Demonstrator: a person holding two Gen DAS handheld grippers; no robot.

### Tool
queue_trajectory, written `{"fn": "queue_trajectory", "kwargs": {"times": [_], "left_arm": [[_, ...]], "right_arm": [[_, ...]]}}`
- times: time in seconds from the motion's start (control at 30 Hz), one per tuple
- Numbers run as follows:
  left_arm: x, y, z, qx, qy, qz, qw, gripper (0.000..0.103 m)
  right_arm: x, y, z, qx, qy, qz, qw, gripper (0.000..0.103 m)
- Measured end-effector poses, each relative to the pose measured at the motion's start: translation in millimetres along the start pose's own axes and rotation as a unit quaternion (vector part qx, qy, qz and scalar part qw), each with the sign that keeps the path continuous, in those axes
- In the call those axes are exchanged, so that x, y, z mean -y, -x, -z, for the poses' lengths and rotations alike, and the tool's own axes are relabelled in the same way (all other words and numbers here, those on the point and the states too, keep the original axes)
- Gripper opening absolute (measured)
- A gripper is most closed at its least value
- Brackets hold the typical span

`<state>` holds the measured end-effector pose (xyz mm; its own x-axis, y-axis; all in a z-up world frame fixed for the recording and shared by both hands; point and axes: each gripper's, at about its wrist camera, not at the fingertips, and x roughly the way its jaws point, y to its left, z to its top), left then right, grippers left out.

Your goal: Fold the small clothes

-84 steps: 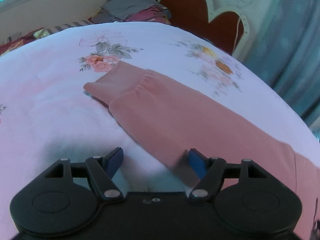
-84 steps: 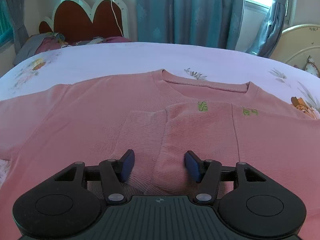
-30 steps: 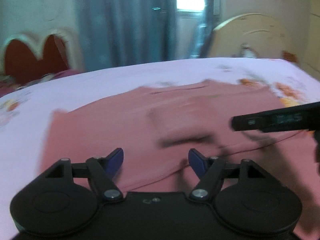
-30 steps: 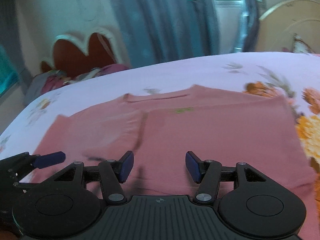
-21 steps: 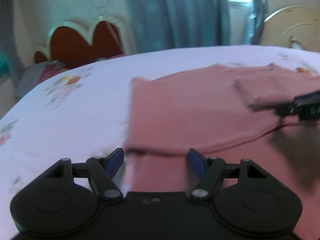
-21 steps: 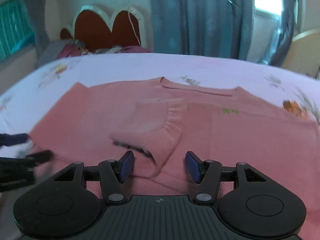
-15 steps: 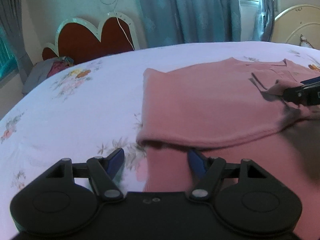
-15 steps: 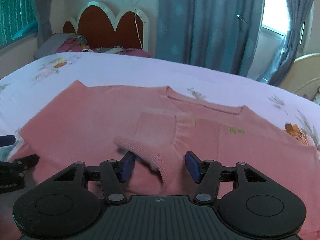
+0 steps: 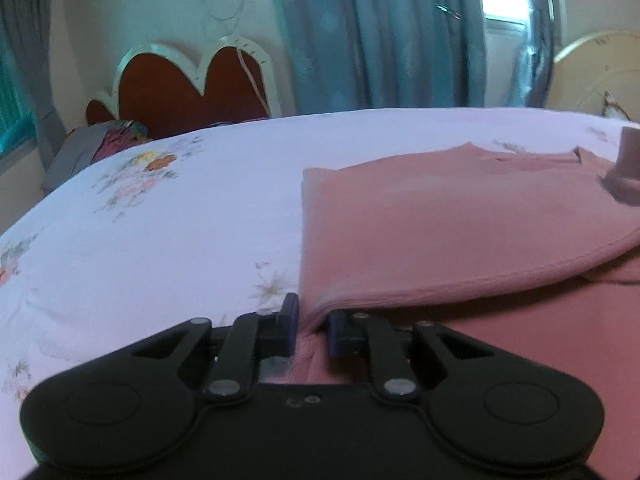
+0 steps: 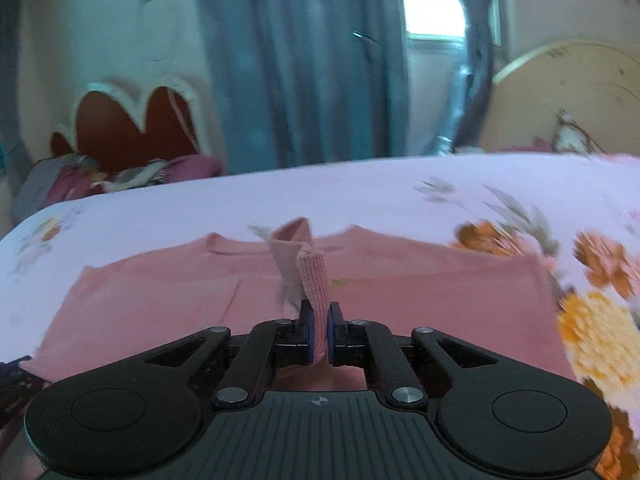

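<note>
A pink knit sweater [image 9: 460,232] lies on the bed, its left side folded over the body. My left gripper [image 9: 313,320] is shut on the folded left edge of the sweater near its corner. In the right wrist view the sweater [image 10: 420,292] spreads flat, and my right gripper [image 10: 319,330] is shut on the ribbed sleeve cuff [image 10: 314,280], which stands up between the jaws. That lifted cuff shows at the far right of the left wrist view [image 9: 628,168].
The white floral bedsheet [image 9: 180,220] covers the bed. A red scalloped headboard [image 9: 188,88] and a pile of clothes [image 10: 100,180] stand at the back left. Blue curtains [image 10: 304,68] and a cream round footboard [image 10: 568,96] lie behind.
Both grippers were open half a second ago. The left has closed on the folded sweater edge and the right has closed on the sleeve cuff and lifted it.
</note>
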<state>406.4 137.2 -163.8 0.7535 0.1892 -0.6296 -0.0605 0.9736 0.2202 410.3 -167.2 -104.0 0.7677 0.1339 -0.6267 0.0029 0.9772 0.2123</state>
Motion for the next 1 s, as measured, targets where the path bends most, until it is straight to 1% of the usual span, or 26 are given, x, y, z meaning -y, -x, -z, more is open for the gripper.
{"fn": "queue_trajectory", "kwargs": {"times": [0.07, 0.13, 0.2, 0.27, 0.33, 0.4, 0.43, 0.47, 0.5, 0.53, 0.57, 0.63, 0.73, 0.83, 0.9, 1.0], "left_arm": [[5, -1, 2, 0.001, -0.015, -0.003, 0.9999, 0.014], [5, -2, 3, 0.000, -0.018, -0.004, 0.9998, 0.014], [4, -1, 2, -0.001, -0.017, -0.002, 0.9999, 0.014], [3, -1, 2, -0.003, -0.020, 0.001, 0.9998, 0.014], [4, 0, 2, -0.006, -0.031, 0.004, 0.9995, 0.015], [3, 3, 1, -0.010, -0.034, 0.012, 0.9993, 0.021], [2, 4, 0, -0.014, -0.034, 0.015, 0.9992, 0.023], [-1, 6, -1, -0.020, -0.029, 0.021, 0.9992, 0.026], [-3, 7, -1, -0.023, -0.023, 0.028, 0.9991, 0.028], [-6, 10, 0, -0.026, -0.017, 0.033, 0.9990, 0.030], [-8, 12, 0, -0.028, -0.014, 0.034, 0.9989, 0.031], [-15, 19, 0, -0.027, -0.004, 0.039, 0.9989, 0.031], [-22, 29, -3, -0.023, 0.014, 0.045, 0.9986, 0.032], [-26, 33, -13, -0.014, 0.033, 0.044, 0.9984, 0.039], [-26, 31, -21, -0.010, 0.036, 0.041, 0.9985, 0.051], [-20, 17, -36, -0.003, 0.035, 0.037, 0.9987, 0.052]], "right_arm": [[13, 3, 7, -0.010, -0.012, 0.008, 1.000, 0.005], [21, 2, 17, -0.028, -0.025, 0.013, 0.999, 0.005], [33, 2, 25, -0.043, -0.057, 0.011, 0.997, 0.005], [40, 8, 30, -0.046, -0.077, 0.012, 0.996, 0.005], [42, 10, 35, -0.050, -0.080, 0.014, 0.995, 0.005], [44, 12, 34, -0.052, -0.073, 0.010, 0.996, 0.005], [45, 15, 32, -0.052, -0.074, 0.007, 0.996, 0.007], [47, 18, 29, -0.047, -0.076, 0.010, 0.996, 0.021], [49, 22, 25, -0.037, -0.076, 0.016, 0.996, 0.032], [50, 26, 22, -0.024, -0.075, 0.019, 0.997, 0.057], [51, 30, 20, -0.014, -0.073, 0.021, 0.997, 0.070], [52, 31, 15, -0.012, -0.068, 0.013, 0.998, 0.070], [55, 19, 9, -0.023, -0.064, 0.014, 0.998, 0.069], [56, 0, 7, -0.037, -0.071, 0.010, 0.997, 0.069], [59, -15, 4, -0.046, -0.085, 0.007, 0.995, 0.069], [62, -36, 1, -0.063, -0.111, -0.002, 0.992, 0.069]]}}
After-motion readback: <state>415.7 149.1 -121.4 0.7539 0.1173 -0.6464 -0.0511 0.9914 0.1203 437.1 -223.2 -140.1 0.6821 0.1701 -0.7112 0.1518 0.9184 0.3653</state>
